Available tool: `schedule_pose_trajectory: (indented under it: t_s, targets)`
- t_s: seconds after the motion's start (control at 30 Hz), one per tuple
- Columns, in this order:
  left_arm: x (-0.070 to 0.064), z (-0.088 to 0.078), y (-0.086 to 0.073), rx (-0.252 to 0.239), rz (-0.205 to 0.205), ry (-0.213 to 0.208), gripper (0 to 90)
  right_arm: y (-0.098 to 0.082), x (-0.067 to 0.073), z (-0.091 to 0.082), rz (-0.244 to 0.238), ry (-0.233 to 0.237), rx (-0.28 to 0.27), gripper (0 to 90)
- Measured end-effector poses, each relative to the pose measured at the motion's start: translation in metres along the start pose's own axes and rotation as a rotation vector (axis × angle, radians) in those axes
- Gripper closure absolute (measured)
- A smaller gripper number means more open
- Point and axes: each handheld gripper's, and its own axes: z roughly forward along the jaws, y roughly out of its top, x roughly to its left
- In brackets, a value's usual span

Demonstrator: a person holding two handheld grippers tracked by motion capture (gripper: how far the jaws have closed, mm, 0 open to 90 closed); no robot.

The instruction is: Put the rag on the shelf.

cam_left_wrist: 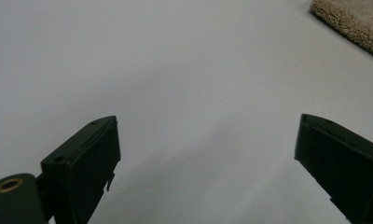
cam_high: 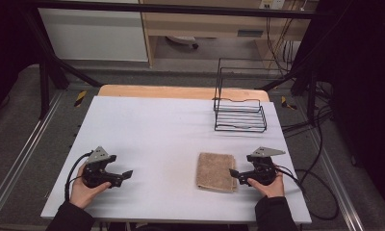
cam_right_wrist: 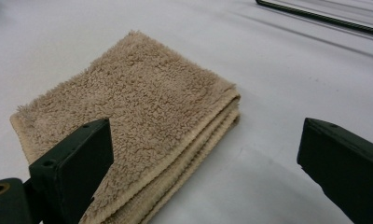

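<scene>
A folded tan towel (cam_high: 215,172) lies flat on the white table (cam_high: 171,125), right of centre near the front edge. My right gripper (cam_high: 235,174) sits just off the towel's right edge, jaws wide apart and open, nothing between them. In the right gripper view the towel (cam_right_wrist: 133,121) spreads ahead and to the left of the open right gripper (cam_right_wrist: 205,168). My left gripper (cam_high: 127,175) rests low over bare table at the front left, open. In the left gripper view a corner of the towel (cam_left_wrist: 357,21) shows far off beyond the open left gripper (cam_left_wrist: 208,163).
A black wire rack (cam_high: 239,107) stands at the back right of the table; its base wire (cam_right_wrist: 320,16) crosses the top of the right gripper view. A wooden board (cam_high: 181,91) edges the table's far side. Cables (cam_high: 320,192) trail off the right.
</scene>
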Motion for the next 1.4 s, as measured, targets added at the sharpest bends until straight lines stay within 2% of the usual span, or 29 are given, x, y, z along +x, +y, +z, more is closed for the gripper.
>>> schedule_pose_trajectory:
  t_s: [0.33,0.6,0.93,1.4]
  targets:
    - [-0.016,0.015,0.014,0.023,0.014,-0.011,6.8,-0.001,-0.005,-0.004,0.004,-0.025,-0.002,2.7]
    - [-0.033,0.033,0.034,0.035,0.041,-0.026,6.8,0.000,-0.006,-0.007,0.010,-0.028,-0.020,2.1]
    - [-0.060,0.059,0.064,0.032,0.073,-0.066,7.2,0.000,-0.006,-0.008,0.010,-0.026,-0.023,2.1]
    - [-0.085,0.097,0.098,0.037,0.073,-0.074,9.7,0.000,-0.006,-0.008,0.009,-0.023,-0.026,2.1]
